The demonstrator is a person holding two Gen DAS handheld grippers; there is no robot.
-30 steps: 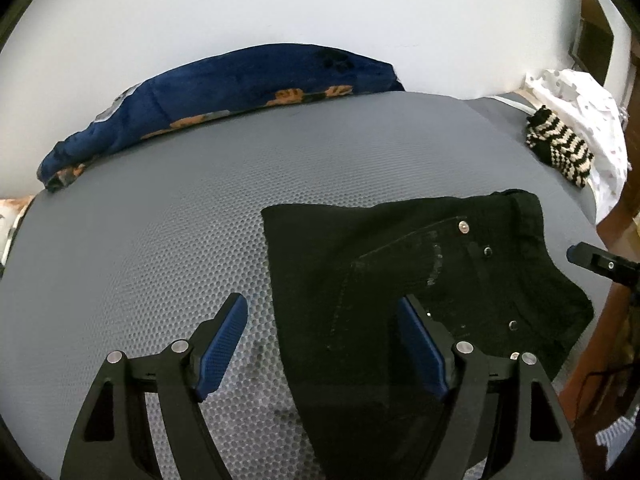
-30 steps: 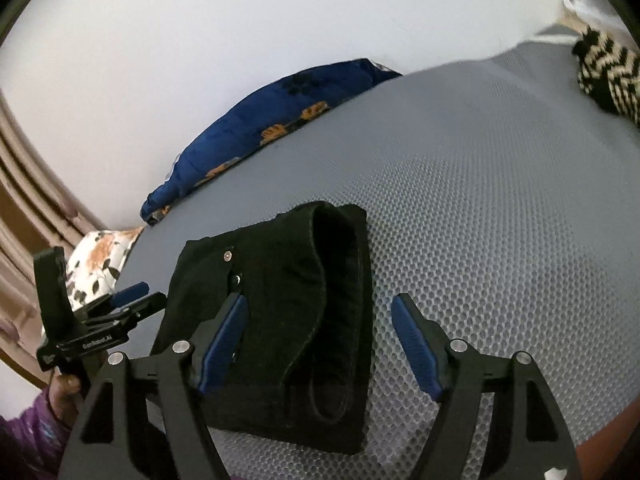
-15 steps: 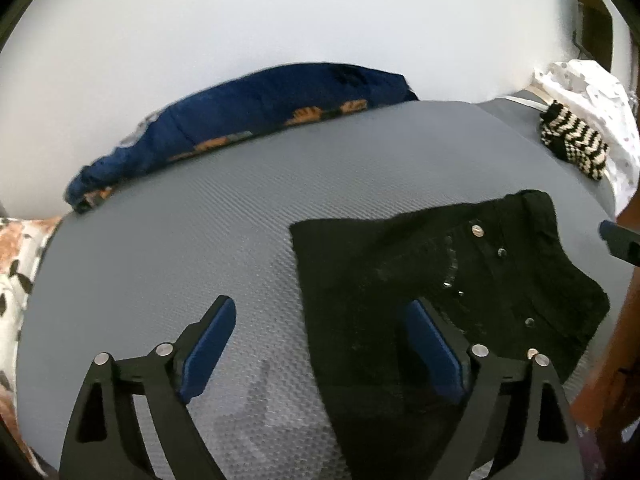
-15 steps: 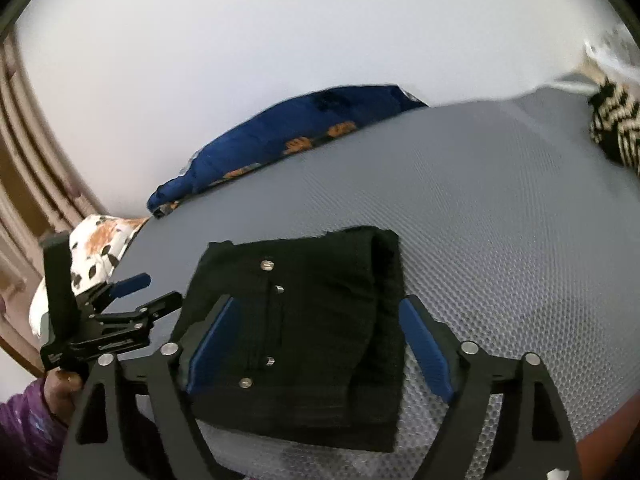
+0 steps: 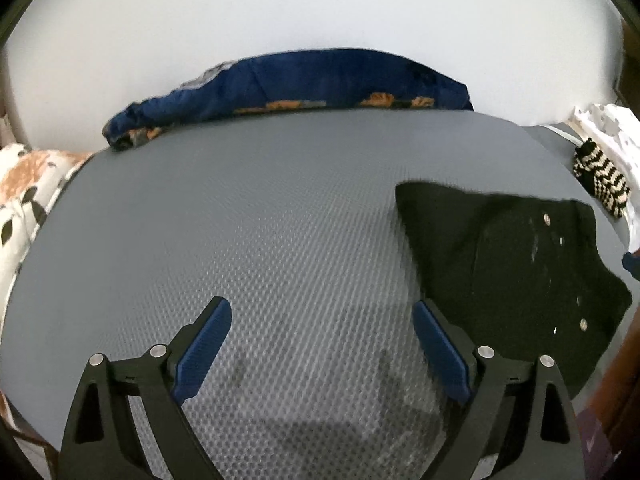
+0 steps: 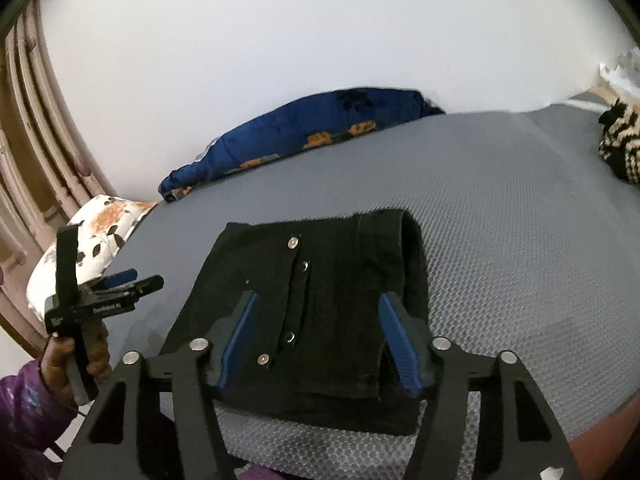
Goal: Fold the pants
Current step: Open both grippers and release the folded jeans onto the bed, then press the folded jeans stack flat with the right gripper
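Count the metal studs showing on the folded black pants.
4, in a row down the pants: top, next, lower, lowest. More may be hidden in folds.

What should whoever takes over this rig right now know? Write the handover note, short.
Left tongs: open, nothing between them, above the bare grey mat, to the left of the pants.
Right tongs: jaws closing, poised over the near part of the black pants; the cloth shows between the pads, but no grip is visible.
Pants: lying on the mat near its front edge, folded into a compact rectangle, button fly facing up.
Done: the main folds look finished.
Left: probably only a final tidy or a last fold, if a smaller bundle is wanted.
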